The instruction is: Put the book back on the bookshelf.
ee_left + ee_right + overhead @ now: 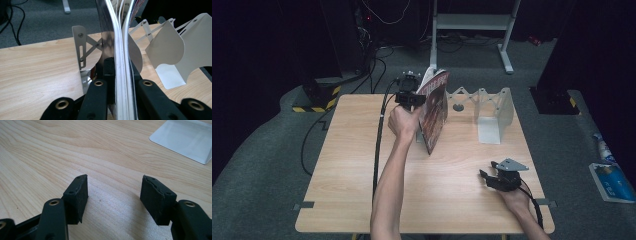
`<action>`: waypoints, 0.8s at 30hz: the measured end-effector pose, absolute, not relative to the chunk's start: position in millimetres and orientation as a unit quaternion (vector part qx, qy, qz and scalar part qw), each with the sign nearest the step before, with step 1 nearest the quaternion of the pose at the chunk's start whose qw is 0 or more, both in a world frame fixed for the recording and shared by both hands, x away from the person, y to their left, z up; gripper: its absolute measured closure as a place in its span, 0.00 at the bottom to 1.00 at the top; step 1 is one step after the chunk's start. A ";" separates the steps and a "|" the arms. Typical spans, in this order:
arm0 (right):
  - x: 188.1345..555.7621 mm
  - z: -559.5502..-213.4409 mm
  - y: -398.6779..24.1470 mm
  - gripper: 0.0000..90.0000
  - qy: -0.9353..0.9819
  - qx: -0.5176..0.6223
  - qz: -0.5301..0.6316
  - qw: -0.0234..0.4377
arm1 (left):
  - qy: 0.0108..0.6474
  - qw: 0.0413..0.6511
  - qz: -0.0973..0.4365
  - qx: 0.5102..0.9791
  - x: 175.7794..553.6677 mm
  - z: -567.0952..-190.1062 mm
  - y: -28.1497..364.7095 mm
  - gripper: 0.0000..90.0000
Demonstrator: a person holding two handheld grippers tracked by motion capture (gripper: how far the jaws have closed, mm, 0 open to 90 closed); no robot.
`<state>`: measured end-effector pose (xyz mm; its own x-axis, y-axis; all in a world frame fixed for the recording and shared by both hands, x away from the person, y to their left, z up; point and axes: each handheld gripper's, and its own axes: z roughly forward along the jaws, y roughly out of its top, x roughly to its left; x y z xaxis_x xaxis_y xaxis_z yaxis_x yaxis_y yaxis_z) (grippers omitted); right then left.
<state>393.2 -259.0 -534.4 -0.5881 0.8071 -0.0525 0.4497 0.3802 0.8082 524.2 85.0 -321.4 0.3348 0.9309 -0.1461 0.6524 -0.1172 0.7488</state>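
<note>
- Left gripper [413,98] clamped on magazine [434,111], upright at table's [352,165] far middle, beside white expandable rack [492,112].
- Right gripper [490,176] open, empty, resting near right.
- Probably mid-placement; next: lowering magazine between rack dividers.

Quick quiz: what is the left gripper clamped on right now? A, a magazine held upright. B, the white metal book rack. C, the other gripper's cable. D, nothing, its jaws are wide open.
A: the left gripper has its black jaws pressed on either side of the upright magazine.

Light wooden table [362,165] — white folding rack [492,112] stands on it.
</note>
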 end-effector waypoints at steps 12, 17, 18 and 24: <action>393.2 -534.3 -259.1 0.43 0.799 0.393 0.394 0.227 | 0.547 0.406 0.217 0.699 520.2 -325.8 84.2 0.93; 393.3 -534.4 -259.1 0.43 0.799 0.393 0.394 0.227 | 0.555 0.429 0.213 0.680 521.6 -332.9 82.4 0.93; 393.3 -534.4 -259.0 0.43 0.799 0.393 0.394 0.226 | 0.556 0.431 0.211 0.678 521.5 -333.7 82.3 0.93; 393.6 -534.5 -259.1 0.43 0.800 0.391 0.394 0.228 | 0.561 0.429 0.213 0.675 521.7 -334.3 83.6 0.92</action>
